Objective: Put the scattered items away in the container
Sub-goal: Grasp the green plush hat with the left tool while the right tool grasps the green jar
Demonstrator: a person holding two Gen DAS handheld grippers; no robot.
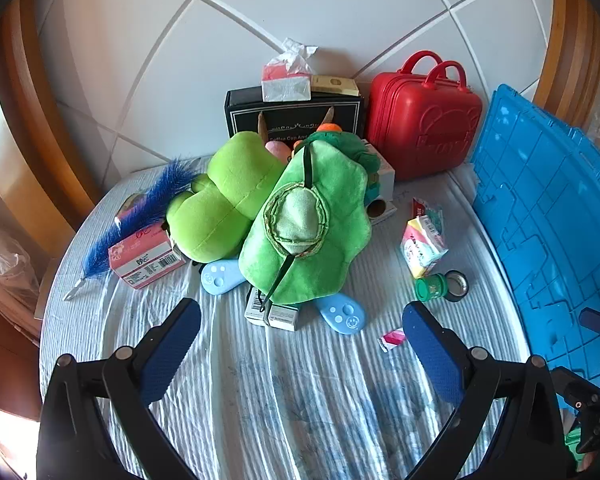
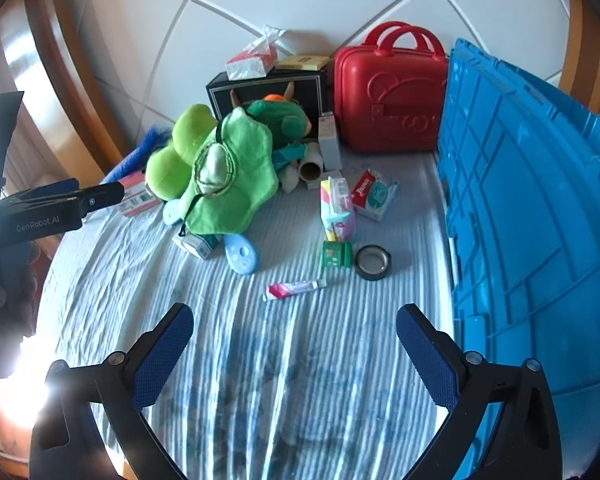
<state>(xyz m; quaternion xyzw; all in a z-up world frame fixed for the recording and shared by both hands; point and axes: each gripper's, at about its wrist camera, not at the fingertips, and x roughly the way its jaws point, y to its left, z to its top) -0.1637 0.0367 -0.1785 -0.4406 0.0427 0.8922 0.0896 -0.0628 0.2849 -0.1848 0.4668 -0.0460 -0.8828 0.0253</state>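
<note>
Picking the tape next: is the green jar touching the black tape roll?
Apart. The right wrist view shows striped cloth between the green jar and the black tape roll.

Both wrist views look forward and down over the bed (image 1: pixel 260 400) toward the white wall. The left view sits nearer the green plush pile (image 1: pixel 300 232). The right view sits further right, close beside the blue crate (image 2: pixel 540 220). Both share pile, red case (image 2: pixel 388 100), crate.

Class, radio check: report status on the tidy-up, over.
Left gripper open, empty. Right gripper open, empty. Items scattered on bed; pink tube nearest right gripper, blue crate at right. Path clear, over.
</note>
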